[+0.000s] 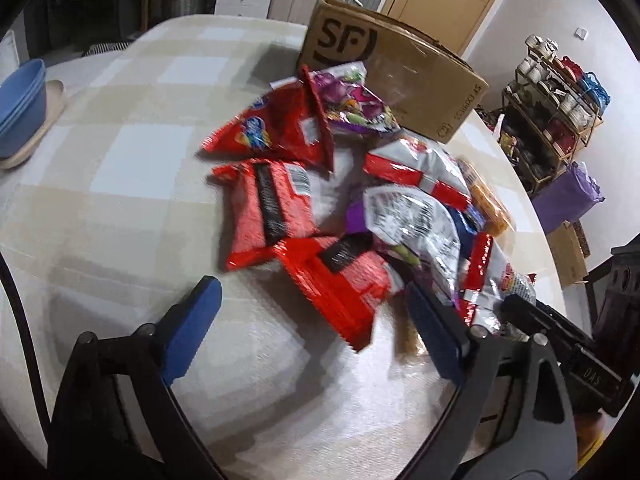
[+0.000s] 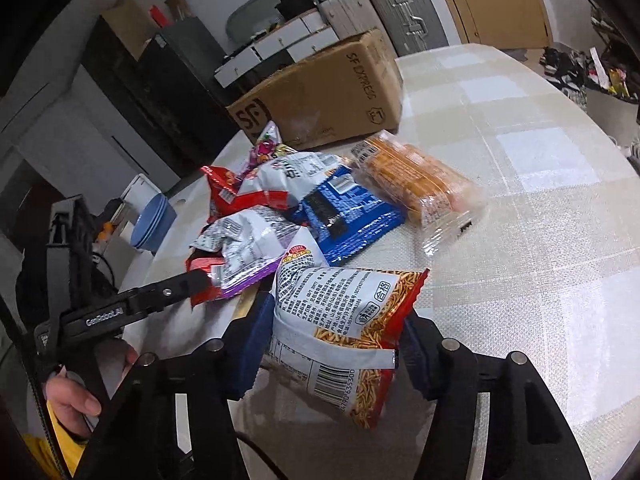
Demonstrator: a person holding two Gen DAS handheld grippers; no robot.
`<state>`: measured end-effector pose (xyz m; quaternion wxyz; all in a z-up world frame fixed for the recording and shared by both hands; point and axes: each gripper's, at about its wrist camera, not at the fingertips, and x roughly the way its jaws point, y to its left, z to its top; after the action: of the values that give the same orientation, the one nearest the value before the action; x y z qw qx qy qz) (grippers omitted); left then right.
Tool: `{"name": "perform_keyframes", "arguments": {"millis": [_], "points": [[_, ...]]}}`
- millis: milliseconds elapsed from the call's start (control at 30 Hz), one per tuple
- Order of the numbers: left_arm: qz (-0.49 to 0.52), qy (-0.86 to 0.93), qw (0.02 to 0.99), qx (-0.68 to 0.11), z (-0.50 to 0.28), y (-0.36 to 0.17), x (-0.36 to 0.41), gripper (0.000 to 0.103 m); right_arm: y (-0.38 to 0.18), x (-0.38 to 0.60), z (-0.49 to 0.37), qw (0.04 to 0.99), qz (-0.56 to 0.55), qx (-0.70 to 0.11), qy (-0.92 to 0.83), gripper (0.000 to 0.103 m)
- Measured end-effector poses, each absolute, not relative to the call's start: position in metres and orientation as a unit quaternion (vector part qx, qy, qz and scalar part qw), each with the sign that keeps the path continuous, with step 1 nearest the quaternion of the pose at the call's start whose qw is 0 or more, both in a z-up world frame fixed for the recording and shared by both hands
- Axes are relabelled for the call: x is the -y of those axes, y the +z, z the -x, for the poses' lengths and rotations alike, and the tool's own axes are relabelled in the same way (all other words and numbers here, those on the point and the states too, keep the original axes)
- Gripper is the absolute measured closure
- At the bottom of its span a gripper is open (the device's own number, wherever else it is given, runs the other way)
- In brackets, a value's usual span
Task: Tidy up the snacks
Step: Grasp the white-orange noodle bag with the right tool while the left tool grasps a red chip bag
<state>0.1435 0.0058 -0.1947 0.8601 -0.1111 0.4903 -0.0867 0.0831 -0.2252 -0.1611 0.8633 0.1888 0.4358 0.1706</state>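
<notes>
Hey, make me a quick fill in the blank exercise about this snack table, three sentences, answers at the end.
1. The right tool is shut on a bag of ____ snack sticks.
2. The cardboard box carries the printed letters ____.
3. The stacked bowls at the table's edge are ____ in colour.

Missing words: noodle; SF; blue

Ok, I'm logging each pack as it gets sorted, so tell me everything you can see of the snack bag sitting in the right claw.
The snack bag is a glossy, crinkled foil pouch: white back printed with text, red edges, pictures of thin golden noodle sticks and a barcode near its lower end. It looks puffed and sealed. It stands tilted between the blue pads of the right claw, which press its two sides, above the checked tablecloth, just in front of the snack pile.
</notes>
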Motion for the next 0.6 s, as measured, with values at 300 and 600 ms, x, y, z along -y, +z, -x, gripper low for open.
{"name": "perform_keyframes", "arguments": {"millis": [300,600], "points": [[0.136,-0.067,0.844,-0.514,-0.16,-0.2,0.006,0.038,-0.159,0.236,-0.071,0.867,-0.196,-0.427,0.165,0.046],[0.169,-0.1,0.838,-0.509,-0.162,-0.199,0.014,0.07,-0.161,0.243,-0.068,0.867,-0.207,-0.422,0.167,0.049]]}}
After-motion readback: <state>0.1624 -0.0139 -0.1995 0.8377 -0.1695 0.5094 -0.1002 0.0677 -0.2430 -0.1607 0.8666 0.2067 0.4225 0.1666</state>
